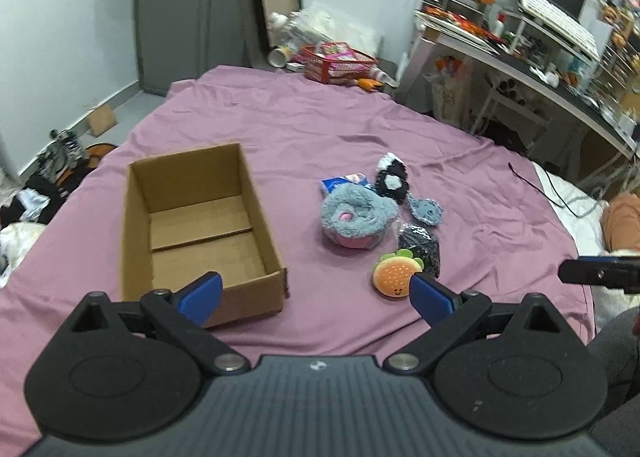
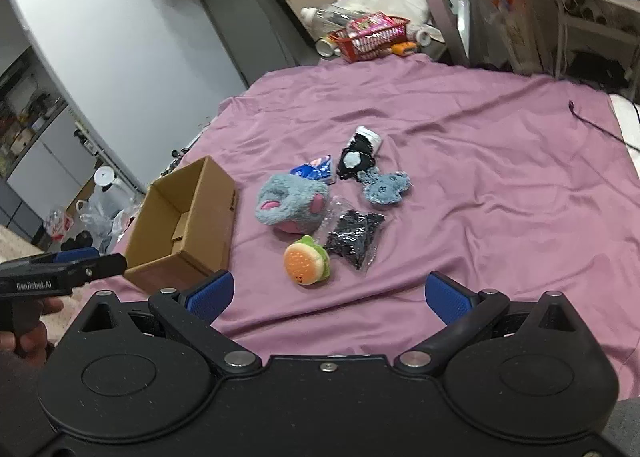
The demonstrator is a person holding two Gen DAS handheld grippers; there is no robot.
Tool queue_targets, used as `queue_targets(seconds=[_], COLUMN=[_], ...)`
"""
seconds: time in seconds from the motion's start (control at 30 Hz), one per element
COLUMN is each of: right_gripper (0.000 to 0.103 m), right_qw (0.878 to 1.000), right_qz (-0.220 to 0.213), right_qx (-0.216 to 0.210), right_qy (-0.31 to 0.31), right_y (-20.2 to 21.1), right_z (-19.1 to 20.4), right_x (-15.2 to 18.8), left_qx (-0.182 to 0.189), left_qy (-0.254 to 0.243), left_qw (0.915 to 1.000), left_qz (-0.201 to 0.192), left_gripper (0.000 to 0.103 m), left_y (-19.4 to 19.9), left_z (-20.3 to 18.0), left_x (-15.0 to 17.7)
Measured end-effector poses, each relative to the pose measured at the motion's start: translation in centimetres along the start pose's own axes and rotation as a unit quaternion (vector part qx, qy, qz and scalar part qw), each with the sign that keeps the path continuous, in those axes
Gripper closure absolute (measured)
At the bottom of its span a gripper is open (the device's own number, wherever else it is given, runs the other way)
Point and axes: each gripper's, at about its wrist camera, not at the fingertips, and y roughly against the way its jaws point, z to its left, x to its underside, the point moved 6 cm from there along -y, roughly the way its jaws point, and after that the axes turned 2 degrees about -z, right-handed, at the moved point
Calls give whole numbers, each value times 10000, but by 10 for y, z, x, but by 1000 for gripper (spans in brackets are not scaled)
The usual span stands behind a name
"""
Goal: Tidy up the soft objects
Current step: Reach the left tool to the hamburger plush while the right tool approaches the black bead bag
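Soft toys are lying clustered mid-sheet: a fuzzy grey-blue plush [image 1: 356, 217] with pink patches, a round burger plush [image 1: 394, 275] nearest you, a crinkly clear bag of black pieces [image 2: 354, 237]. A rigid open cardboard box [image 1: 196, 225] is sitting just left of them on the wrinkled purple sheet [image 1: 320, 125]. You are holding your left gripper [image 1: 316, 293] and right gripper [image 2: 328, 293] spread wide, both gripping nothing.

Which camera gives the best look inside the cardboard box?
The left wrist view: the cardboard box faces it open, showing the whole floor with nothing in it. The right wrist view sees the cardboard box from the side, with a wall hiding most of the floor.
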Motion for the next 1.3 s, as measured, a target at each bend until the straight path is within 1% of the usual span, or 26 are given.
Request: queue_targets(seconds=[0.1,0.23,0.4,0.5,0.7,0.97,1.07,1.2,1.3], right_gripper=[0,0,1,4,9,13,13,13,13], right_qw=[9997,9989,9982,9977,9970,9966,9959,9952,9946], right_qz=[3,25,-103,-141,-150,-92,-47,-12,38], right_qx=[139,304,337,326,395,548,542,459,452], right_qy=[-187,-368,-492,-582,-645,-615,-716,-865,-936], right_y=[-8,-19,-27,-34,-44,-63,-71,-84,-95], right_z=[-10,-23,-32,-35,-44,-49,-50,-53,-54], right_x=[-1,-5,-9,-11,-12,-13,-12,-9,-8], left_qx=[211,407,610,582,739,1033,1033,1045,1129], left_qy=[-55,-264,-532,-628,-636,-1017,-1120,-1080,-1106], left_qw=[9996,9985,9963,9958,9944,9868,9851,9851,9828], left_qz=[154,263,285,312,419,728,801,839,955], left_gripper=[5,5,5,5,5,6,6,7,10], left_y=[-16,-35,-52,-65,-93,-127,-139,-155,-168], left_z=[-6,-16,-27,-31,-40,-60,-63,-66,-74], left_x=[0,-2,-11,-17,-20,-11,-9,-6,2])
